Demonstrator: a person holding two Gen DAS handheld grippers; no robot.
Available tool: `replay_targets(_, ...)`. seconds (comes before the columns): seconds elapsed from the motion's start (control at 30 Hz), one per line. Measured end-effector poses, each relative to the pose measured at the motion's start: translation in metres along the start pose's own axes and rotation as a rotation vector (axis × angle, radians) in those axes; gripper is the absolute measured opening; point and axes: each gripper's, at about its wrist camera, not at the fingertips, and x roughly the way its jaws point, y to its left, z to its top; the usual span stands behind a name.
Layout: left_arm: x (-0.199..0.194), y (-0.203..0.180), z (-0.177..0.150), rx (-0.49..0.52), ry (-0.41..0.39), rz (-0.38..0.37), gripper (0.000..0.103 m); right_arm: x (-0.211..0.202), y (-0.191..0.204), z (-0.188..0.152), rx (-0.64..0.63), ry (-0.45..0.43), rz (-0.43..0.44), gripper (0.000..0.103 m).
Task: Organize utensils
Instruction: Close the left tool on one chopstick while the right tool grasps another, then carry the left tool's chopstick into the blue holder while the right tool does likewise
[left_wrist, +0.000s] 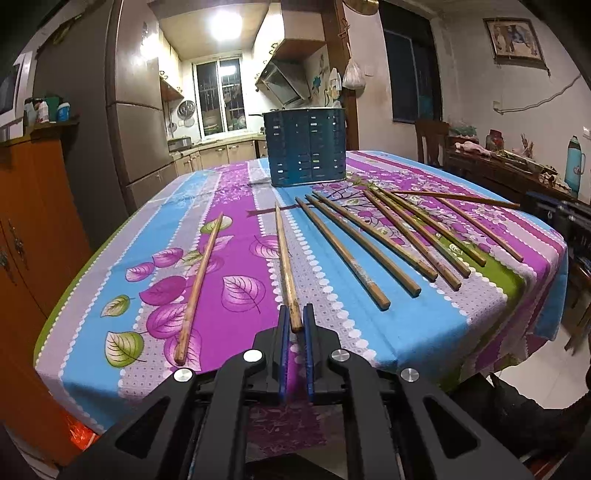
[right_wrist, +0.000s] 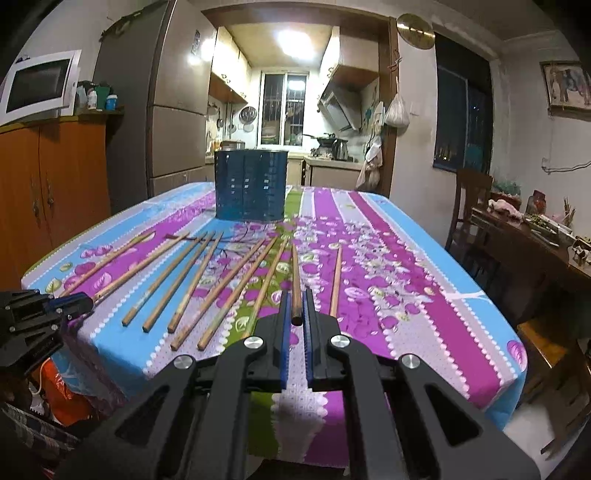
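Home dining room: fridge (right_wrist: 177, 103), kitchen cabinets (right_wrist: 229, 70).

Worn matt wood chopsticks (left_wrist: 343, 254), glossy slotted metal holder (left_wrist: 306, 147), printed cloth tablecloth (left_wrist: 236, 236).

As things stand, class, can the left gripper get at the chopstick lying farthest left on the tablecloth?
Probably not at once: the left gripper already straddles another chopstick. The leftmost chopstick lies apart, nothing covering it.
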Motion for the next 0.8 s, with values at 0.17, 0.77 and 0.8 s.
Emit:
replay_targets(0.17, -0.007, 0.001, 0.003, 0.010, -0.027, 0.023, 0.008, -0.010, -0.004, 0.008, 0.003, -0.038, -0.010, 0.005)
replay_targets(0.77, -0.040, 0.039, 0.097, -0.081, -0.177, 0.010, 0.008, -0.011, -0.017, 0.073, -0.044, -0.160, 0.012, 0.005)
replay_targets(0.8, -0.041, 0.041, 0.106, -0.081, -0.184, 0.007, 0.008, -0.009, -0.019, 0.079, -0.048, -0.164, 0.019, 0.005)
